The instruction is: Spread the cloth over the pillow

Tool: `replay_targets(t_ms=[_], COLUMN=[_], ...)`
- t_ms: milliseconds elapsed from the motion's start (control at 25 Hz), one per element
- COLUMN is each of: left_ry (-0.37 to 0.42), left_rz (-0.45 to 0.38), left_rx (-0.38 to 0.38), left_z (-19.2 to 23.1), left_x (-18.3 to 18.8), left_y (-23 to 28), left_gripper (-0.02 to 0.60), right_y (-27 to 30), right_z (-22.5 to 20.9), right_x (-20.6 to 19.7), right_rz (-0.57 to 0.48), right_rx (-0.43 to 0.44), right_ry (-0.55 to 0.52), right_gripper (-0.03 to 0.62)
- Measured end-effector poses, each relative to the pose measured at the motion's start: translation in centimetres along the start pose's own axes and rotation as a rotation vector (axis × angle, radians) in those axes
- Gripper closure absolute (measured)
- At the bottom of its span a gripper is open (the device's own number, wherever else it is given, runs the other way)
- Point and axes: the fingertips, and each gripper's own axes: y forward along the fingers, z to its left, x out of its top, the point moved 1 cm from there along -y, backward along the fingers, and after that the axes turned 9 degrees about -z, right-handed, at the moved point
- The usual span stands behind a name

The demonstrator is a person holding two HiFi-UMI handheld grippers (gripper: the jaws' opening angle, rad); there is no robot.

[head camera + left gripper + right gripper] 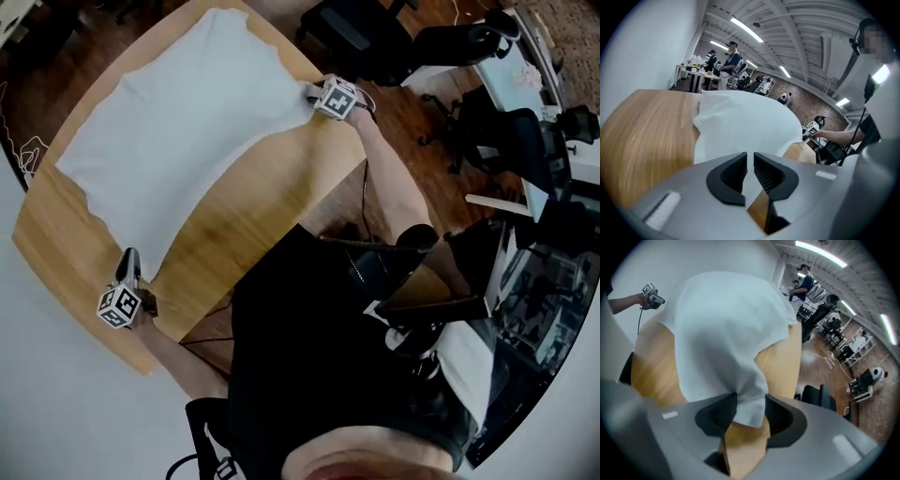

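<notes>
Shows a white cloth (187,122) lying flat and spread across a wooden table (253,206) with a rounded outline, as seen in the head view. Covers most of the table's far part and leaves a bare wooden band along the near edge. Runs a wavy, uneven hem along the side facing that edge.

Places the right gripper (311,91) at the right end of the table's near edge, on the cloth's right corner. Grips that corner: in the right gripper view, finds a bunched fold of cloth (750,399) filling the gap between fairly wide-set jaws and touching both pads, with the rest fanning out over the table toward the far edge.

Places the left gripper (128,258) at the left end of the near edge, angled downward, its tips at the cloth's near-left corner. In the left gripper view, shows its jaws nearly together, with only a narrow slit between the pads (736,171). Contains in that slit a thin tongue of cloth tapering to a point over bare wood. Does not show the pads pressing on it.

Sets the two grippers well apart, at the two ends of the cloth's long near side.

Includes dark office chairs (356,33) on the floor beyond the table's right edge, and people (731,58) standing by a desk (693,70) far off in the left gripper view.
</notes>
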Motion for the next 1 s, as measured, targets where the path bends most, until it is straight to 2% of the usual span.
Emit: replay_targets(t_ms=[40, 80, 120, 200, 360, 440, 520, 560, 600, 640, 720, 760, 800, 840, 880, 920, 1000], left_ry=[-0.003, -0.006, -0.007, -0.003, -0.012, -0.022, -0.018, -0.01, 0.003, 0.018, 0.035, 0.031, 0.02, 0.007, -0.004, -0.011, -0.014], left_rz=[0.012, 0.034, 0.06, 0.108, 0.153, 0.16, 0.165, 0.168, 0.177, 0.19, 0.209, 0.21, 0.206, 0.203, 0.202, 0.203, 0.202], left_rx=[-0.021, -0.031, -0.033, -0.03, -0.028, -0.024, -0.023, -0.029, -0.037, -0.044, -0.044, -0.038, -0.031, -0.023, -0.014, -0.004, 0.015], left_z=[-0.6, -0.9, -0.9, -0.6, -0.1, 0.2, 0.3, 0.2, -0.1, -0.4, -1.1, -1.2, -1.1, -1.0, -0.8, -0.7, -0.3], left_x=[-0.5, -1.2, -1.9, -3.3, -5.1, -5.7, -6.0, -6.1, -6.4, -6.7, -7.2, -7.3, -7.4, -7.6, -7.9, -8.2, -8.3], left_y=[0.9, 1.7, 2.2, 2.6, 2.6, 2.3, 2.1, 2.4, 2.8, 3.3, 4.3, 4.7, 5.0, 5.2, 5.2, 5.2, 4.9], left_gripper=[0.533, 0.532, 0.532, 0.533, 0.532, 0.533, 0.534, 0.534, 0.538, 0.537, 0.537, 0.538, 0.537, 0.545, 0.555, 0.557, 0.578], right_y=[0.4, 0.2, -0.4, -2.6, -6.6, -5.8, -4.9, -4.4, -3.7, -2.8, -0.8, 0.0, 0.7, 0.9, 0.7, -0.2, -2.9], right_z=[0.5, 1.2, 1.9, 2.3, 1.1, 1.4, 2.4, 3.0, 3.3, 3.1, 1.8, 1.6, 2.1, 2.9, 3.5, 3.6, 2.8], right_x=[-0.5, -0.9, -1.6, -3.0, -6.8, -7.8, -4.2, -1.9, 0.0, 1.2, 2.1, 2.2, 2.2, 1.8, 1.3, 0.7, -0.1], right_rz=[0.005, 0.018, 0.044, 0.096, 0.115, 0.106, -0.002, -0.048, -0.063, -0.05, 0.004, 0.019, 0.027, 0.04, 0.061, 0.086, 0.126], right_rx=[0.039, 0.083, 0.118, 0.103, -0.063, -0.065, -0.018, 0.027, 0.072, 0.103, 0.146, 0.191, 0.261, 0.342, 0.404, 0.425, 0.358], right_ry=[0.019, 0.044, 0.065, 0.097, 0.245, 0.212, 0.103, 0.041, -0.031, -0.114, -0.252, -0.285, -0.297, -0.3, -0.301, -0.302, -0.266], right_gripper=[0.473, 0.572, 0.592, 0.592, 0.592, 0.592, 0.59, 0.505, 0.348, 0.297, 0.276, 0.278, 0.289, 0.377, 0.536, 0.577, 0.579])
